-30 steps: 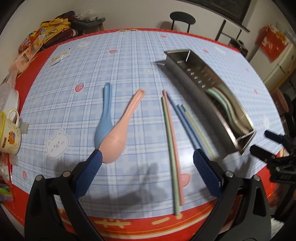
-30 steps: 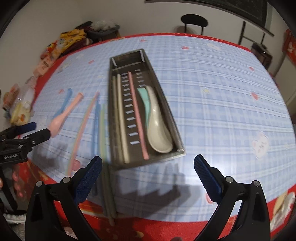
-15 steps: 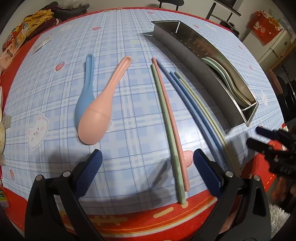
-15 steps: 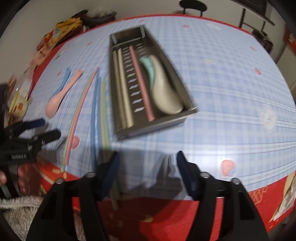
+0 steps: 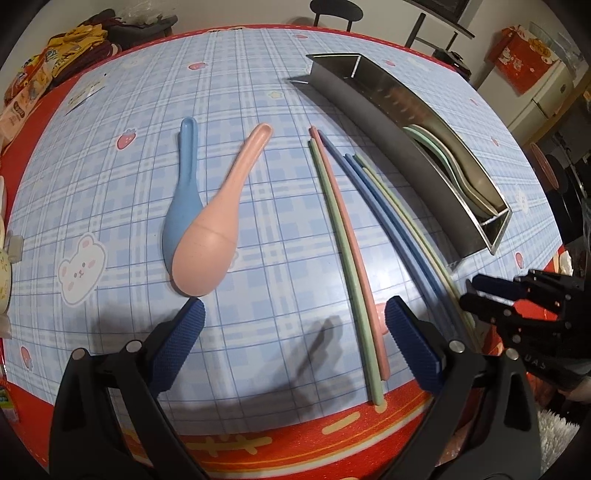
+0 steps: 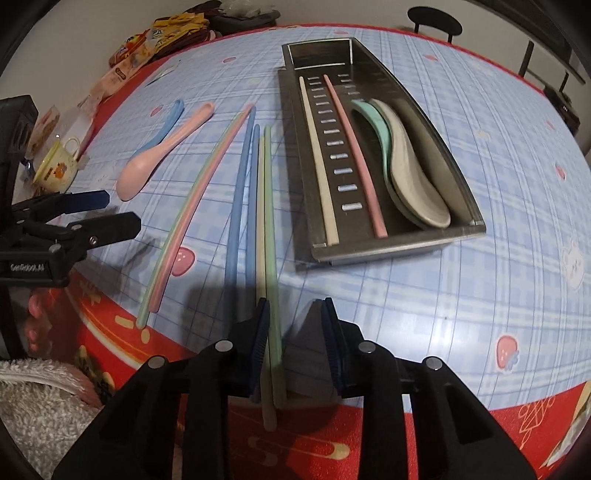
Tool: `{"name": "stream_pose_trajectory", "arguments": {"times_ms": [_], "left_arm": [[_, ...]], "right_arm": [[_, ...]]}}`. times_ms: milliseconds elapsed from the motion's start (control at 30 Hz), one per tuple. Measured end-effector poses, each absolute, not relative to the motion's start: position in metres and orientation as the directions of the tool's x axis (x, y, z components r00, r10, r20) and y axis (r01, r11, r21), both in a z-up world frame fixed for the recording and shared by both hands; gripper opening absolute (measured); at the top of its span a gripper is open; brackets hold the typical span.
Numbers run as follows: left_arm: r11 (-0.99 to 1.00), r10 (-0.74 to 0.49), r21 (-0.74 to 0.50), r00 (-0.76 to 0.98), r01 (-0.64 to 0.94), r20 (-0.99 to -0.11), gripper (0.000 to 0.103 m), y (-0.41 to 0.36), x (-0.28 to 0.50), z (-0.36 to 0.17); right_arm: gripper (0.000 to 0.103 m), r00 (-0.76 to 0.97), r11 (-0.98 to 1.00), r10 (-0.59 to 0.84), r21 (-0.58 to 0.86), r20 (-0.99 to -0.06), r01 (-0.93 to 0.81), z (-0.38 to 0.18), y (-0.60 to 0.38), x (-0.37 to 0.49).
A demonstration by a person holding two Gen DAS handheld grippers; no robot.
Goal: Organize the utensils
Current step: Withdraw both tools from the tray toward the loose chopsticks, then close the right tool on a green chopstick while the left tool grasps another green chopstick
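A metal tray [image 6: 399, 243] holds a beige and a pink chopstick plus a mint spoon and a beige spoon [image 6: 417, 177]. Left of it on the checked cloth lie a green and beige chopstick pair [image 6: 267, 206], two blue chopsticks [image 6: 240, 192], a pink and green pair [image 5: 343, 236], a pink spoon [image 5: 210, 243] and a blue spoon [image 5: 183, 192]. My right gripper [image 6: 293, 332] is closing around the near ends of the green and beige pair; only its left pad touches them. My left gripper [image 5: 293, 314] hovers wide open, just short of the pink spoon's bowl.
The table's red front edge [image 5: 295, 443] runs under both grippers. A yellow mug [image 6: 55, 170] and snack packets [image 6: 166, 33] sit along the left side. A fluffy mat [image 6: 37, 406] lies below the edge. A chair [image 6: 434, 16] stands behind the table.
My right gripper's jaws narrowed from wide open while it moved left and down onto the ends of the green and beige chopsticks. My left gripper sank a little and stayed open.
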State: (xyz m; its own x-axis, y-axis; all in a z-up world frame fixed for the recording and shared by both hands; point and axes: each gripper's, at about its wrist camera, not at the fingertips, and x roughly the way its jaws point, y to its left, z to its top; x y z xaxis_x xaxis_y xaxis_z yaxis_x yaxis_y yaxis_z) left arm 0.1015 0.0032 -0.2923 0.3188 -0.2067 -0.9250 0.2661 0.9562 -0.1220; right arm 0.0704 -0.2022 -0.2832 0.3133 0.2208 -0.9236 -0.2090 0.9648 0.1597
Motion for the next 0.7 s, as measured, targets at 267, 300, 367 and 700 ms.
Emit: {"name": "stream_pose_trajectory", "arguments": {"times_ms": [267,300,367,700], "left_arm": [[0.949,-0.222,-0.138,0.292,0.283,-0.930,0.085,0.002,0.102,-0.297],[0.949,-0.225,-0.143,0.288,0.280,-0.931,0.081,0.002,0.102,-0.298],[0.946,-0.235,-0.155,0.277,0.284,-0.932,0.073,0.001,0.103,-0.300],[0.922,-0.263,-0.169,0.243,0.348,-0.934,0.036,-0.015,0.109,-0.302]], "right_arm": [[0.028,0.327,0.963,0.182,0.102,-0.927,-0.248,-0.284,-0.192,0.074],[0.026,0.327,0.963,0.179,0.098,-0.928,-0.251,-0.284,-0.191,0.073],[0.018,0.323,0.961,0.182,0.098,-0.929,-0.260,-0.284,-0.190,0.073],[0.008,0.308,0.945,0.192,0.090,-0.932,-0.315,-0.284,-0.178,0.075]]}}
